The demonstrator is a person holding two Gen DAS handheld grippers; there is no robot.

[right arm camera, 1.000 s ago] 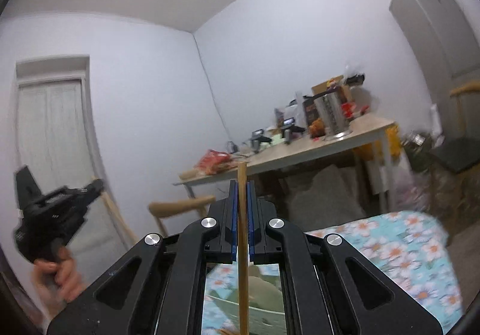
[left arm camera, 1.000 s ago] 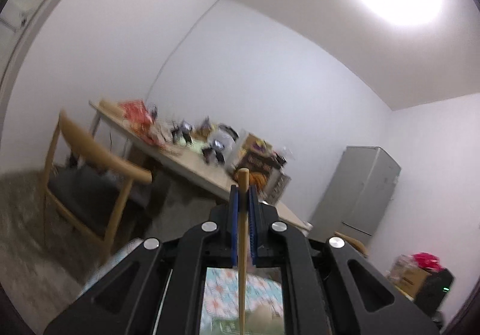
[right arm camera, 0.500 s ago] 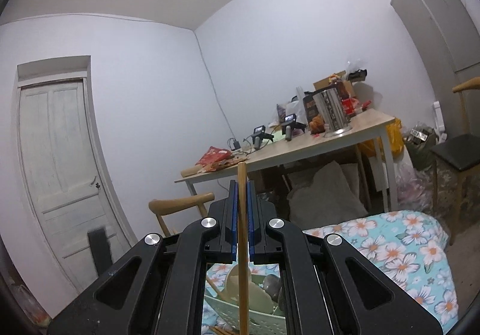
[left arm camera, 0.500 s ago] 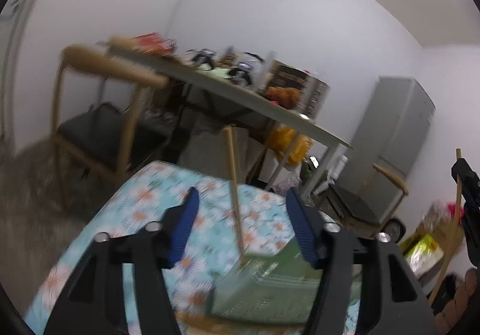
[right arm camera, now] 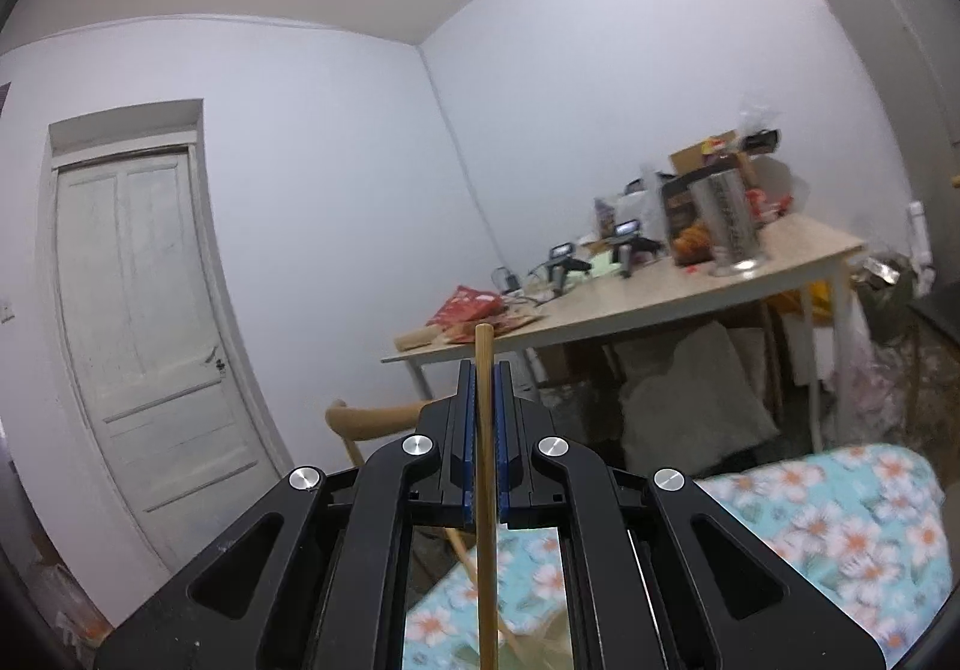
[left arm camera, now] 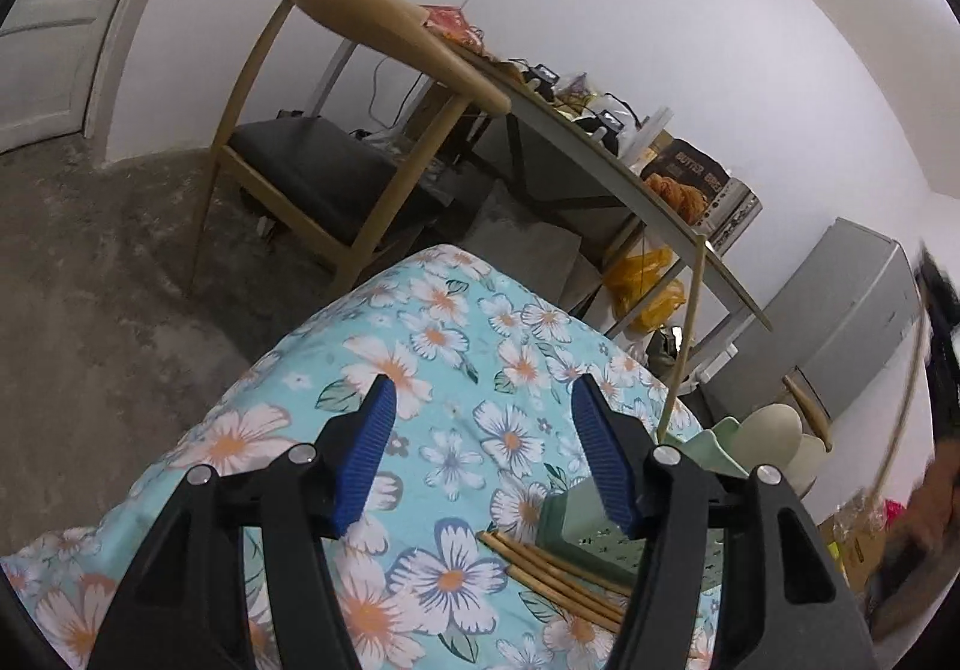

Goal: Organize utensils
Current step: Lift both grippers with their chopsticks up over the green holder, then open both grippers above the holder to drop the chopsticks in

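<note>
The right claw point(right arm camera: 486, 448) is pinching one chopstick point(right arm camera: 485, 490) upright; tilting could be letting it slip. The left claw point(left arm camera: 483, 454) is hanging open and empty over the floral cloth point(left arm camera: 432, 346). Loose chopsticks point(left arm camera: 558, 571) are lying against the green holder point(left arm camera: 606, 538), risking a roll if nudged. One stick point(left arm camera: 684, 334) is leaning inside the holder, crowding the entry. A chair point(left arm camera: 336, 142) is standing beyond.

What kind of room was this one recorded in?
Probably a lived-in home room, used for dining or storage: a wooden chair beside a cluttered table, a grey fridge-like cabinet, and a panelled door.
</note>
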